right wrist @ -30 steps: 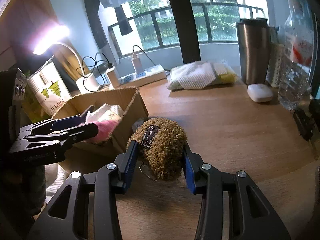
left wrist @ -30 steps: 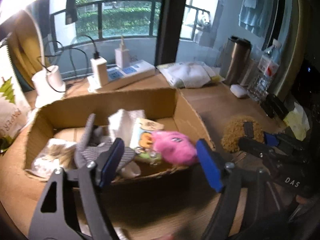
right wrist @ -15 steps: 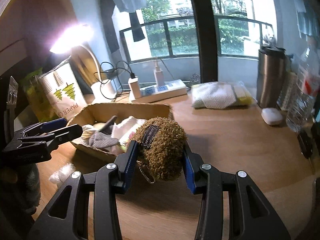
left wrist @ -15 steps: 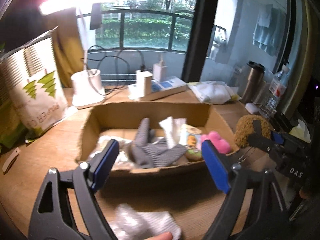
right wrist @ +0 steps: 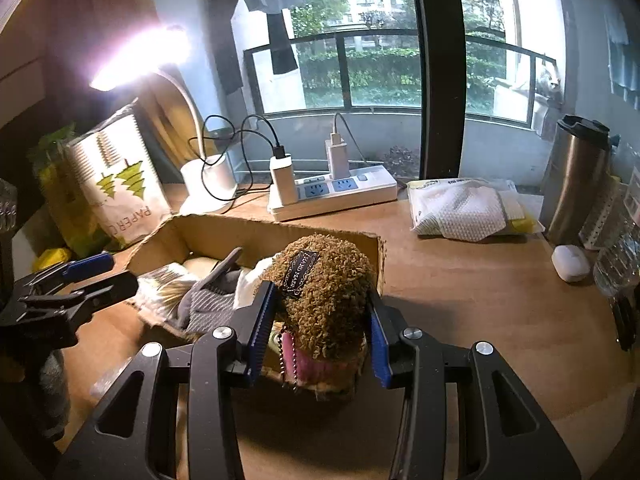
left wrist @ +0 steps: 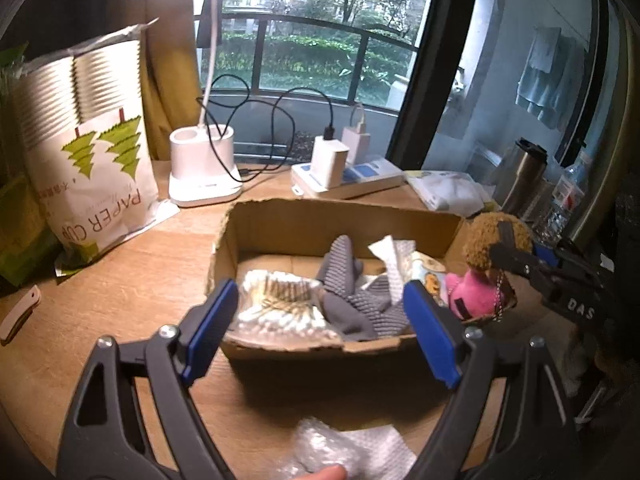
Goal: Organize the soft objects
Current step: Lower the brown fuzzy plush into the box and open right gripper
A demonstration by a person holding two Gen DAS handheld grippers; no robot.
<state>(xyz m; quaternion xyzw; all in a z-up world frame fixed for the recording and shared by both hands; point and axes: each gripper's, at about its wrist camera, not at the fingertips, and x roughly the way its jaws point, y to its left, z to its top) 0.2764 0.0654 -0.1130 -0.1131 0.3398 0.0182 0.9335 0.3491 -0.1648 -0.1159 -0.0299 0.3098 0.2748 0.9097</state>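
Note:
An open cardboard box (left wrist: 340,210) (right wrist: 224,232) holds grey knit gloves (left wrist: 348,296), a white packet of swabs (left wrist: 280,308), a white cloth and a pink plush (left wrist: 472,292). My right gripper (right wrist: 320,320) is shut on a brown curly plush pouch (right wrist: 324,292) (left wrist: 486,240) with a black label and a bead chain. It hangs over the box's right end, above the pink plush (right wrist: 316,360). My left gripper (left wrist: 320,332) (right wrist: 80,280) stands open and empty in front of the box's near wall. A crumpled clear plastic piece (left wrist: 352,452) lies below it, by a fingertip of the person (left wrist: 320,474).
Behind the box are a white lamp base (left wrist: 202,170), a power strip with chargers (right wrist: 332,192) and a paper-cup bag (left wrist: 88,168). To the right lie a wipes packet (right wrist: 464,208), a steel tumbler (right wrist: 576,176), a white case (right wrist: 570,262) and a water bottle (left wrist: 564,200).
My left gripper has drawn back from the box and its jaws stand wider; the plastic piece has come into view. My right gripper has carried the brown pouch left and up over the box's right end.

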